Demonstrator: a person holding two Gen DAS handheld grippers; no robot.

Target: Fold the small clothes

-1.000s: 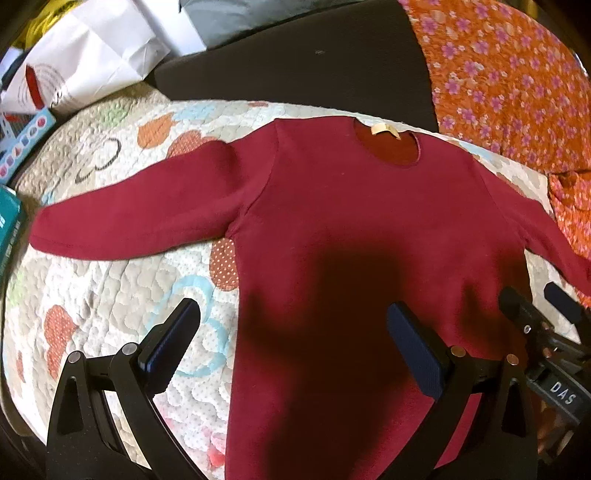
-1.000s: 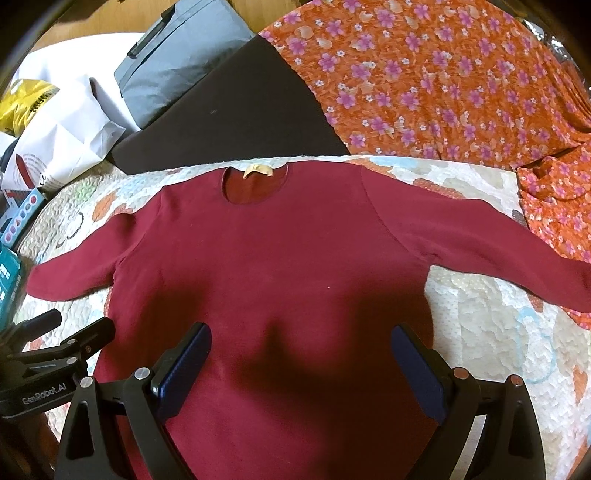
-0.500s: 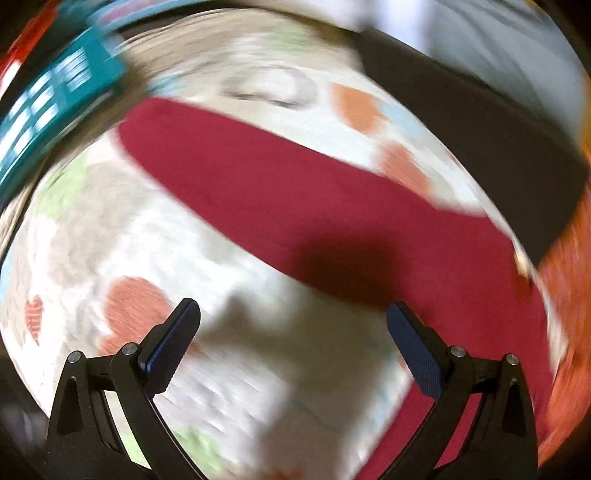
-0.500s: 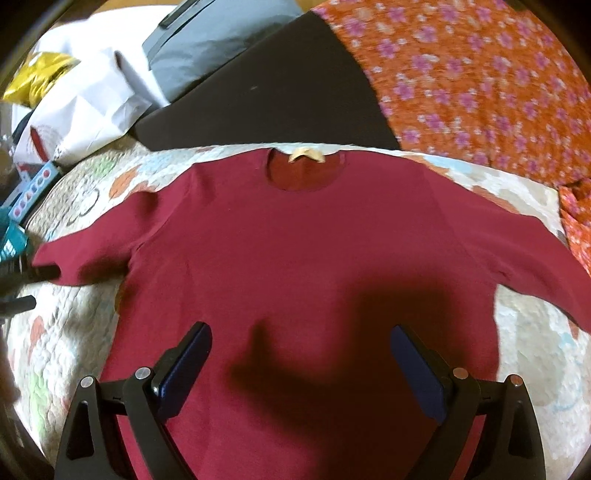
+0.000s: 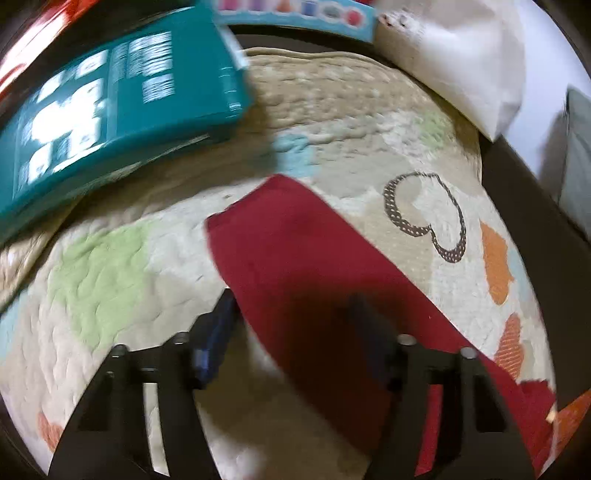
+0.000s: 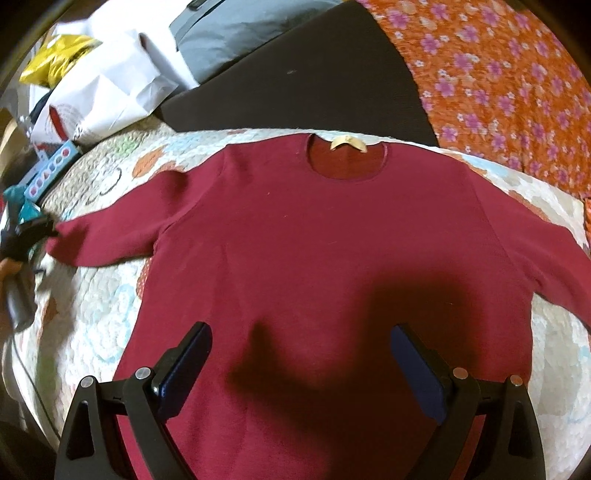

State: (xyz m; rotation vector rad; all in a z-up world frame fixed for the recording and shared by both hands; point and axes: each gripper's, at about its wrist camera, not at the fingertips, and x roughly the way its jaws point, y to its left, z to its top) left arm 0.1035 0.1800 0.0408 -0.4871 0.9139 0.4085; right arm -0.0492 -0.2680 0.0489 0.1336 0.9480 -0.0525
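Note:
A dark red long-sleeved shirt [image 6: 332, 258] lies flat, front up, on a patterned quilt [image 6: 92, 314], neck hole with a tan label [image 6: 347, 142] at the far side. Its left sleeve [image 5: 303, 266] runs diagonally through the left wrist view, cuff end toward the teal box. My left gripper [image 5: 291, 321] is open with its jaws either side of the sleeve near the cuff; it also shows in the right wrist view [image 6: 26, 236] at the sleeve end. My right gripper [image 6: 301, 354] is open and empty, hovering above the shirt's lower body.
A teal box [image 5: 110, 122] and a light blue box [image 5: 295, 14] lie just past the cuff. A white bag [image 6: 107, 96], yellow bag [image 6: 55, 59], grey cushion [image 6: 236, 33], dark mat [image 6: 314, 85] and orange flowered cloth [image 6: 498, 85] crowd the far side.
My left gripper has swung left from the shirt's body to the left sleeve's cuff end, and its jaws have narrowed around the sleeve. My right gripper shifted slightly; the shirt lies as before.

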